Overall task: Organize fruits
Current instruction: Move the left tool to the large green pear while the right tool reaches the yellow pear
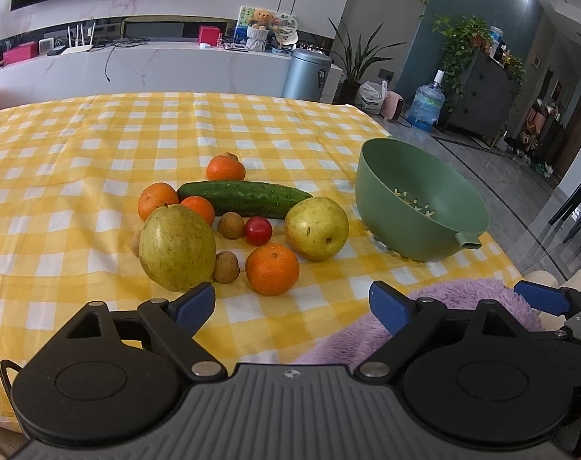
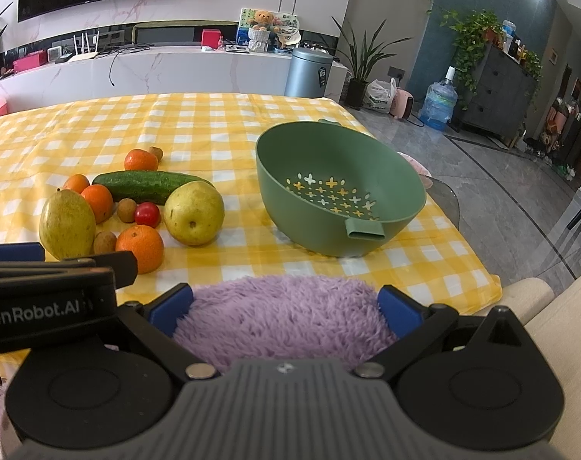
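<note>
A cluster of produce lies on the yellow checked tablecloth: two yellow-green pears, several oranges, a cucumber, a red cherry tomato and small brown longans. A green colander bowl sits tilted to their right, empty. My left gripper hovers open just in front of the nearest orange. My right gripper is open over a purple fluffy cushion, near the table's front edge, in front of the bowl.
The table's right edge drops to a grey tiled floor. A cream chair back stands at the near right corner. Beyond the table are a white counter, a metal bin and a water jug.
</note>
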`<state>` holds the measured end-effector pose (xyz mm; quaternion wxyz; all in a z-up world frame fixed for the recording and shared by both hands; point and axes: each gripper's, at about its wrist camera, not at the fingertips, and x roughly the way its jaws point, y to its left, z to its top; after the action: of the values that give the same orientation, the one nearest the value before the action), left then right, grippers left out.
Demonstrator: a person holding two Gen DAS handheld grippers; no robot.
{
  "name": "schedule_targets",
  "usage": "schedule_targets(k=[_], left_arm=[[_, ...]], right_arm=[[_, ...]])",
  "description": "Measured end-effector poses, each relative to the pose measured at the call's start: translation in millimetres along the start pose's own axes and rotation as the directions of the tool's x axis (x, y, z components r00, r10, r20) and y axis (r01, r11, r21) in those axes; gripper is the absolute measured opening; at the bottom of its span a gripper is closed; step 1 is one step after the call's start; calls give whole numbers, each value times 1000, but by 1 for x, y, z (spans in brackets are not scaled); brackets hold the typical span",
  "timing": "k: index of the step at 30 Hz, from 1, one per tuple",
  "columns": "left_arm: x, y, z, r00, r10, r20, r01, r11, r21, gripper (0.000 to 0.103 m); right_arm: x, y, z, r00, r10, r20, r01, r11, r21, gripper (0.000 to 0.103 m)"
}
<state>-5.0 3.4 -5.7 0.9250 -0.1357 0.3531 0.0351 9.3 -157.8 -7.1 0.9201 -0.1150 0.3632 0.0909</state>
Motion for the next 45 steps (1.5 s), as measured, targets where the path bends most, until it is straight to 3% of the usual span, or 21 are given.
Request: schedule_targets(k=[7,9,17,20,23,30,36,40,45], left_arm=[[0,5,5,1000,-10,16,9,1000,17,103],[-3,7,9,998,-18,55,16,999,49,95],[-7,46,30,994,22,108,-23,1000,8,95],[1,63,32,993,71,99,-72,997,12,95],[6,79,35,995,58,78,-56,998,-31,95],[15,95,36,999,9,46,-5,996,-87,95],[23,84,34,999,-11,48,13,999,-40,95],[33,85,33,999,-25,24,26,997,-66,95],[39,88,31,1000,-13,18,15,997,-81,95]], right_arm=[[-4,4,6,1000,-3,-4,3,1000,-18,98],[-4,3,7,1000,29,3,-29,999,-20,98],[2,-9,30,991,134,-10,-132,982,136,98],[8,-5,43,974,226,24,-226,953,201,98],[18,3,62,961,275,31,-273,924,268,98],[68,24,93,950,291,-114,-221,883,413,98],[110,27,79,937,321,-136,-201,817,541,90],[125,33,75,954,255,-160,-145,855,499,85],[141,25,71,936,296,-190,-148,821,551,78]])
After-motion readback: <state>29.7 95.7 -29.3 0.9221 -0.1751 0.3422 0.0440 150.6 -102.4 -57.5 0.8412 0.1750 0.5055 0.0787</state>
